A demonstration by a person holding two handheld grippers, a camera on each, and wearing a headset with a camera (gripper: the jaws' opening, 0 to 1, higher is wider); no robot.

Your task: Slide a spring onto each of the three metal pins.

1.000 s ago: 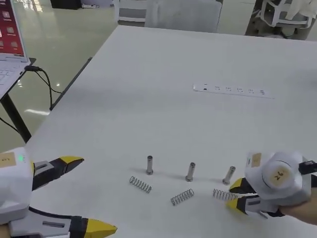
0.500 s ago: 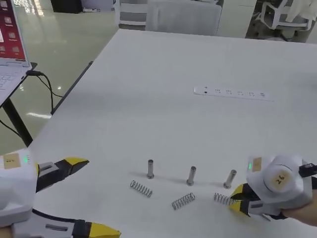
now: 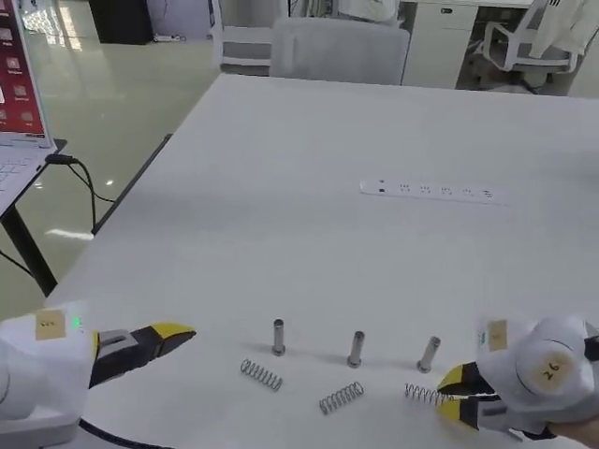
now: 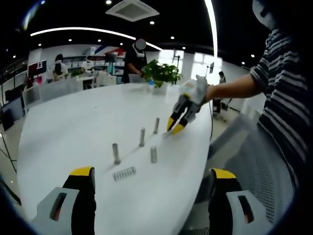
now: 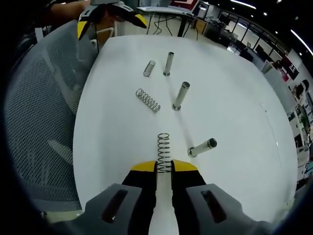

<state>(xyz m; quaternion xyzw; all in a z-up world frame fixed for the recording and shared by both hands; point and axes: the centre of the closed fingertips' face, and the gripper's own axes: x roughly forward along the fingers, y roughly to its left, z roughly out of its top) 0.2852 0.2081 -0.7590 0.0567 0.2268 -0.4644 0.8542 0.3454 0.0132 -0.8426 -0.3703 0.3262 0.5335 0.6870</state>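
Note:
Three short metal pins stand in a row on the white table: left [image 3: 278,337], middle [image 3: 356,348] and right [image 3: 430,354]. Three springs lie in front of them: left [image 3: 261,374], middle [image 3: 341,398] and right [image 3: 423,394]. My right gripper [image 5: 164,167] is shut on the near end of the right spring [image 5: 163,147], which lies flat beside the right pin [image 5: 201,147]. My left gripper [image 4: 151,181] hovers wide open and holds nothing, off the table's near left; its upper finger [image 3: 159,339] points at the pins.
A white power strip [image 3: 430,192] lies farther back on the table. A laptop [image 3: 14,103] with a trailing cable [image 3: 84,168] sits on a side stand at the left. A grey chair [image 3: 337,51] stands beyond the far edge.
My right gripper's jaws have come together on the end of the right spring. The head camera has tilted, so the whole scene sits lower in the picture.

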